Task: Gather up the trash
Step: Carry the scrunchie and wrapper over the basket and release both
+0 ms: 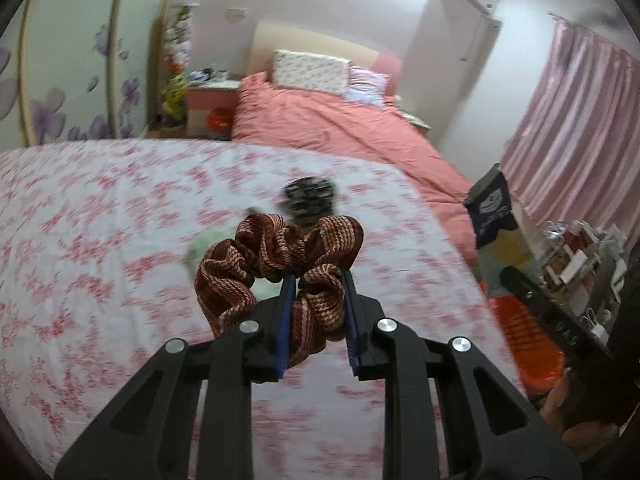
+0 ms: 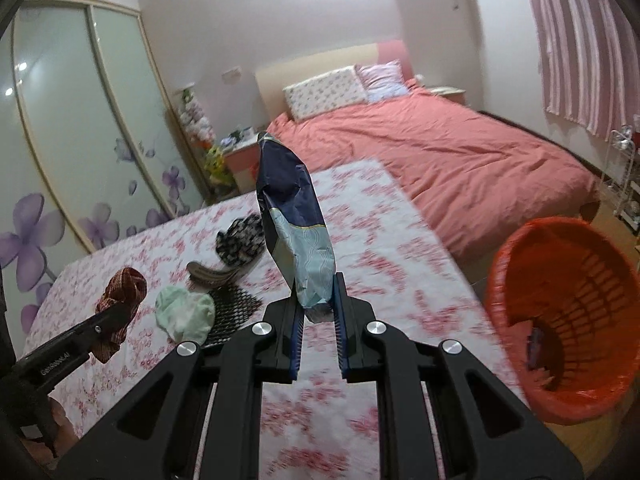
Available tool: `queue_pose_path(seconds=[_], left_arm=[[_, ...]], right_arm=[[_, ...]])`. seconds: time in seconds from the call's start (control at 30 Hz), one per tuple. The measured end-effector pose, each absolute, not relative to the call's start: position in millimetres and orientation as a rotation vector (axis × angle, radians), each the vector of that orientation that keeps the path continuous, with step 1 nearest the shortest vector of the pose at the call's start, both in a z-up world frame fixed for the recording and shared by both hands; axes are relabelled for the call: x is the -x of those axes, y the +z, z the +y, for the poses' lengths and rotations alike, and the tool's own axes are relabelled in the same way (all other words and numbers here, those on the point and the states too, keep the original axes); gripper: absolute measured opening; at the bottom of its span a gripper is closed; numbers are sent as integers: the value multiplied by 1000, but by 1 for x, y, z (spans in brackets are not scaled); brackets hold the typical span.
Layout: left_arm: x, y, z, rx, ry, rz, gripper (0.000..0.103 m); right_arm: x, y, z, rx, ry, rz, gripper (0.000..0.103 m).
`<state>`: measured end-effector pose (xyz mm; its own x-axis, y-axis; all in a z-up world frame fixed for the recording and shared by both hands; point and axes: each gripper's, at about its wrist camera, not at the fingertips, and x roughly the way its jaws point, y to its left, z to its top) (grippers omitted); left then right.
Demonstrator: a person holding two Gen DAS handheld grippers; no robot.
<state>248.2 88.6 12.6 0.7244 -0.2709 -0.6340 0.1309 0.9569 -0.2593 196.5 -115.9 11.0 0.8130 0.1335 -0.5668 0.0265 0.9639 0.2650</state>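
Snack bag (image 2: 298,236) pinched upright in right hand-held gripper (image 2: 318,308)

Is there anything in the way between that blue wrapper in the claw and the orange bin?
Nothing visible. The right gripper holds the blue wrapper up above the flowered bedspread, and the orange bin stands open-topped just to its right, with only clear air between them.

crumpled navy-teal wrapper (image 2: 298,220) upright, pinched; striped brown scrunchie (image 1: 280,264) pinched; orange basket (image 2: 568,320) right.

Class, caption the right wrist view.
Right gripper holds a crumpled blue wrapper beside the red bin.
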Motion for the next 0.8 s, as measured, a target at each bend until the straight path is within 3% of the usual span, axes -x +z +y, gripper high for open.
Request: queue_pose_path(seconds=[0.4,0.8], left_arm=[[-232,49,-14,122,-418,672,23],[-228,42,-120,52,-608,704,23]], right_arm=[[-161,26,-175,-294,-89,522,14],[-142,13,-238,-376,-220,496,14]])
